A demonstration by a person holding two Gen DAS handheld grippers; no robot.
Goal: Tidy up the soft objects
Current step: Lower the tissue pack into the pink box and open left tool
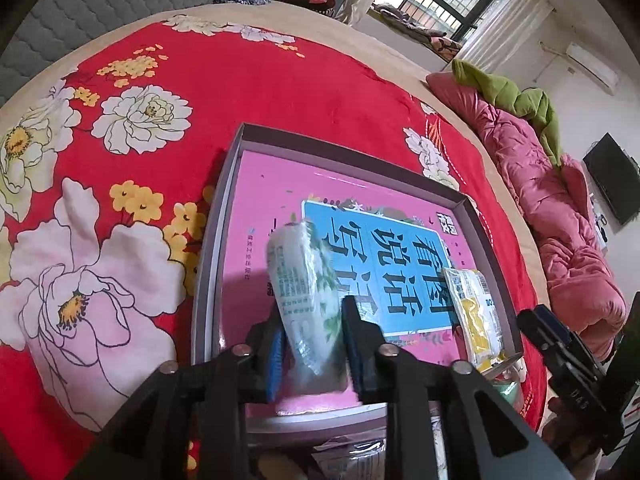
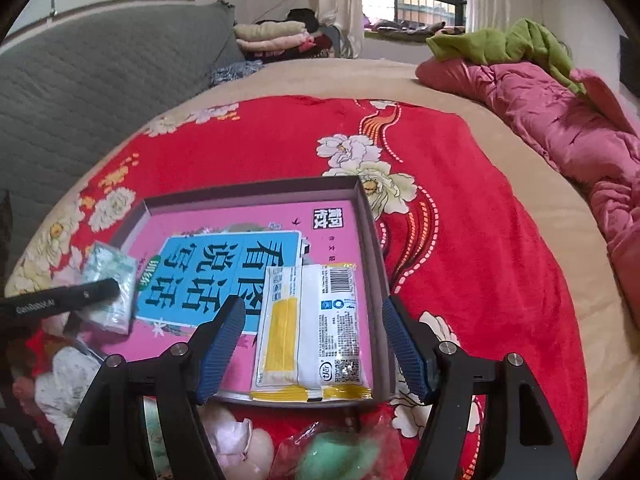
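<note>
A shallow grey box (image 1: 352,168) (image 2: 256,192) with a pink and blue printed sheet inside lies on the bed. A white and green tissue pack (image 1: 308,300) (image 2: 108,292) stands tilted and blurred at the box's near left corner. It sits between the jaws of my left gripper (image 1: 312,316), and the blue pads do not look pressed on it. A yellow and white packet (image 2: 308,332) (image 1: 476,312) lies flat along the box's right wall. My right gripper (image 2: 312,308) hovers above the packet, open wide and apart from it.
A red floral blanket (image 2: 480,240) covers the bed. A pink quilt (image 2: 560,120) with a green cloth (image 2: 504,44) lies along the right side. Folded clothes (image 2: 272,38) are stacked at the back. A pale pink soft item (image 2: 240,440) and a green one (image 2: 340,456) lie in front of the box.
</note>
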